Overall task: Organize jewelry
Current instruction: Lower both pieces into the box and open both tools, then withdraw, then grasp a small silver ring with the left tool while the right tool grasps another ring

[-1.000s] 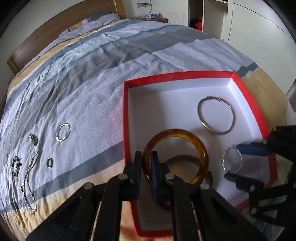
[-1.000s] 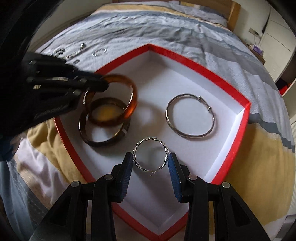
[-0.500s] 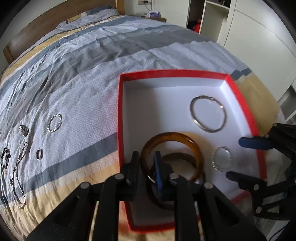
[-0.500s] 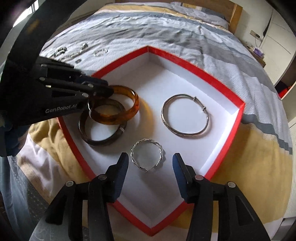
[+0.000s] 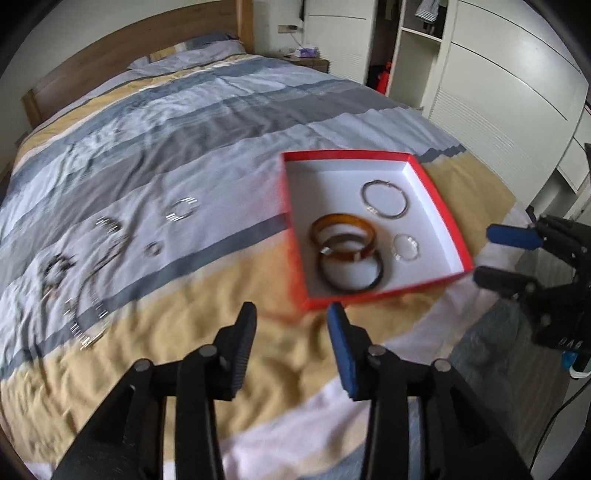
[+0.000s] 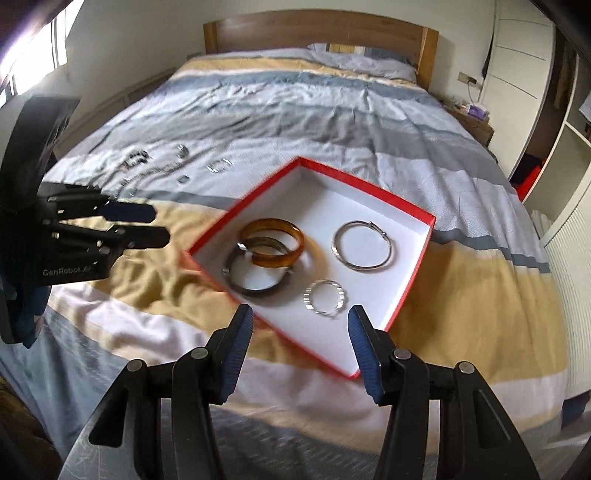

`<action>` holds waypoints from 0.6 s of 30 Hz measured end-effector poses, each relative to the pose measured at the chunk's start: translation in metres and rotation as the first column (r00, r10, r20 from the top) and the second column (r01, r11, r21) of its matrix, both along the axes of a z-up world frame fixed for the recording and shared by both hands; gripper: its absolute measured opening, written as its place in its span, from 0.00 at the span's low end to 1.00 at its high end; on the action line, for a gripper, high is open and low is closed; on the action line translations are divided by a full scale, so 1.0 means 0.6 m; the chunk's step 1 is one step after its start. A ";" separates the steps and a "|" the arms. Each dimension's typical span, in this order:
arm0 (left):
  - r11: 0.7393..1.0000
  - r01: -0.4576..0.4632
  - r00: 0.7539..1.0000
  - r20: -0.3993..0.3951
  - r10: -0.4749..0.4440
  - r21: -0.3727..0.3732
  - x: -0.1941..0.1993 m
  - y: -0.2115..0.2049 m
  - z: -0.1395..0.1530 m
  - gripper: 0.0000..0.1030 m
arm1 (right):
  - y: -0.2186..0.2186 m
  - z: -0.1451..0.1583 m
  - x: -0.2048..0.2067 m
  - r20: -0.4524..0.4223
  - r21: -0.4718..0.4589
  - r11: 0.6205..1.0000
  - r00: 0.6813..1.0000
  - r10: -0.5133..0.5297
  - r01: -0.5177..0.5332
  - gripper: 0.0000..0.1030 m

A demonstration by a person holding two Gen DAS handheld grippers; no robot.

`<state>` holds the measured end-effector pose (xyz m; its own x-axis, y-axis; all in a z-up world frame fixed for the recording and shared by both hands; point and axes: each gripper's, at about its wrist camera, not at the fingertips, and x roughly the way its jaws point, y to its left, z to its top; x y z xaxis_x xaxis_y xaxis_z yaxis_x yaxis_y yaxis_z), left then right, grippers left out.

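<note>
A red box [image 5: 439, 195] [image 6: 413, 266] with a white inside lies on the bed. In it an amber bangle [image 5: 343, 236] [image 6: 273, 245] leans on a dark bangle [image 5: 351, 273] [image 6: 258, 277], beside a large silver bangle [image 5: 384, 199] [image 6: 362, 245] and a small twisted silver bracelet [image 5: 405, 248] [image 6: 325, 297]. Several loose silver pieces [image 5: 92, 258] [image 6: 155, 166] lie on the blanket left of the box. My left gripper [image 5: 291, 325] [image 6: 151, 225] is open and empty, above the blanket before the box. My right gripper [image 6: 301, 325] [image 5: 502, 254] is open and empty at the box's near edge.
The striped blanket [image 5: 166, 155] covers the bed up to a wooden headboard [image 6: 314, 29]. White wardrobes [image 5: 498, 92] stand to the right of the bed. A nightstand [image 6: 476, 122] stands beside the headboard.
My left gripper let go of the amber bangle, which now rests on the dark bangle, and opened. Both grippers pulled back and up from the box.
</note>
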<state>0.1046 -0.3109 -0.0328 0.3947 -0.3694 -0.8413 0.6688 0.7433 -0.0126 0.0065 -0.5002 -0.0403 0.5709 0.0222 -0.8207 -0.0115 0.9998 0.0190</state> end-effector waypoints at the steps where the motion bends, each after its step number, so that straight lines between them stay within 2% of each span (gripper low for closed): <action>1: 1.000 -0.014 1.000 0.011 0.014 -0.002 -0.005 0.020 0.007 0.39 | 0.010 0.008 -0.008 0.011 0.004 1.000 1.000 0.000 0.000 0.51; 9: 0.988 -0.153 0.983 0.096 0.156 -0.032 -0.048 0.215 0.069 0.39 | 0.113 0.089 -0.060 0.107 -0.010 0.999 0.994 0.034 -0.033 0.51; 18: 0.932 -0.346 0.925 0.126 0.358 -0.103 -0.083 0.446 0.104 0.39 | 0.219 0.166 -0.104 0.205 -0.041 0.994 0.973 0.103 -0.097 0.51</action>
<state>0.0545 -0.0433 0.0297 0.6234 -0.2470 -0.7418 0.3635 0.9316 -0.0048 -0.0561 -0.3688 0.0592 0.7241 0.0647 -0.6866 -0.1120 0.9934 -0.0245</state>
